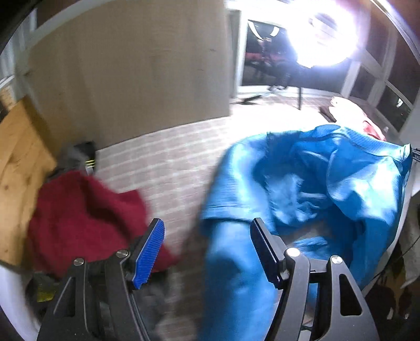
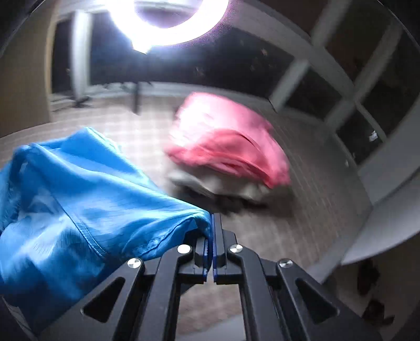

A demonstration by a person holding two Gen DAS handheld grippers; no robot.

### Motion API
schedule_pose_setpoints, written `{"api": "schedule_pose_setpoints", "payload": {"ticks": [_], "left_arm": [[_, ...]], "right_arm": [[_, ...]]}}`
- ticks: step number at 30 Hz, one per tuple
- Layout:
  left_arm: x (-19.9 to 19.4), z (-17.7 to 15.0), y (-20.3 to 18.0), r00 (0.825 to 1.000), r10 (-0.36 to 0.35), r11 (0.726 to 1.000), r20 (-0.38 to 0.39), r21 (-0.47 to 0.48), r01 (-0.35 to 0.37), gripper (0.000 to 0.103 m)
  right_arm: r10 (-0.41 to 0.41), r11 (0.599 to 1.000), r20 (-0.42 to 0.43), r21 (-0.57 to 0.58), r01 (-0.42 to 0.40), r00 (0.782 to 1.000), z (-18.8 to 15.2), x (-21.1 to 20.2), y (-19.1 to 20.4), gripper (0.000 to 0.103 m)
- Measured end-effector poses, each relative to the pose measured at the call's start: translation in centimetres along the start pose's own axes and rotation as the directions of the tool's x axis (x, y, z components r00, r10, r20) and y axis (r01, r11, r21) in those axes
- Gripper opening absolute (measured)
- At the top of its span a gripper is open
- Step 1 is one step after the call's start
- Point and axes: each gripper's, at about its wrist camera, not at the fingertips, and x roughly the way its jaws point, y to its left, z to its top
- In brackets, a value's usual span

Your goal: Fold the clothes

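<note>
A shiny blue garment (image 1: 315, 183) lies crumpled over the checked cloth surface (image 1: 168, 168), and one blurred part of it hangs down between the fingers of my left gripper (image 1: 207, 236). Those jaws stand apart and their pads do not press on the cloth. In the right wrist view the blue garment (image 2: 78, 194) spreads to the left, and my right gripper (image 2: 212, 223) is shut on an edge of it, pinched between the blue pads. Both views are blurred.
A dark red garment (image 1: 86, 220) lies in a heap at the left, beside a wooden board (image 1: 18, 168). A folded stack with a pink piece (image 2: 225, 141) on top sits ahead of the right gripper. A ring light (image 2: 168, 18) glares from behind; windows line the right.
</note>
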Motion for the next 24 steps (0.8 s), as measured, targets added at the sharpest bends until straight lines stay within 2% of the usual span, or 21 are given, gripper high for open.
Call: {"api": "schedule_pose_setpoints", "payload": {"ticks": [1,3,5,7,10,12,14,16,19,22,24], "left_arm": [[0.5,0.3,-1.4,1.0,-0.01,1.0,-0.006,0.008,0.01,0.066],[1.6,0.8,-3.8,0.999,-0.03,1.0,-0.025,-0.005,0.03,0.066],[2.6,1.2,-6.4,0.997,-0.055,0.998,-0.047,-0.03,0.053,0.066],[3.4,1.4,-8.5,0.997,-0.051,0.998,-0.062,-0.043,0.048,0.066],[4.1,1.3,-11.1,0.997,-0.025,0.998,-0.078,-0.064,0.02,0.066],[4.2,0.8,-11.9,0.996,-0.026,0.994,-0.084,-0.112,0.016,0.066],[4.3,0.3,-12.5,0.995,-0.039,0.984,-0.089,-0.177,0.022,0.066],[4.5,-0.2,-13.1,0.99,-0.099,0.966,-0.098,-0.25,0.072,0.069],[5.3,-0.3,-16.2,0.986,-0.113,0.963,-0.123,-0.258,0.078,0.07],[5.3,0.3,-20.0,0.979,-0.155,0.967,-0.131,-0.224,0.122,0.07],[5.1,0.9,-23.8,0.968,-0.215,0.967,-0.13,-0.169,0.193,0.074]], "right_arm": [[0.027,1.0,0.003,0.002,-0.027,1.0,0.2,0.2,-0.6,0.004],[0.094,0.996,0.013,-0.001,-0.094,0.995,0.6,0.6,-1.5,0.025],[0.16,0.987,0.023,-0.005,-0.16,0.987,1.0,0.9,-2.4,0.033],[0.219,0.975,0.043,-0.039,-0.218,0.975,1.5,0.8,-2.6,0.033],[0.29,0.949,0.086,-0.159,-0.274,0.953,2.7,-0.4,-1.5,0.033],[0.322,0.923,0.102,-0.256,-0.287,0.941,3.7,-1.2,-0.3,0.036],[0.34,0.883,0.104,-0.377,-0.279,0.935,4.3,-1.8,0.4,0.038],[0.386,0.825,0.074,-0.472,-0.309,0.919,4.4,-2.0,0.1,0.039],[0.425,0.78,0.0,-0.507,-0.366,0.905,4.2,-0.7,-1.5,0.042],[0.406,0.775,-0.052,-0.51,-0.374,0.912,2.5,1.2,-3.6,0.043],[0.398,0.779,-0.084,-0.495,-0.385,0.914,1.2,2.6,-5.3,0.043]]}}
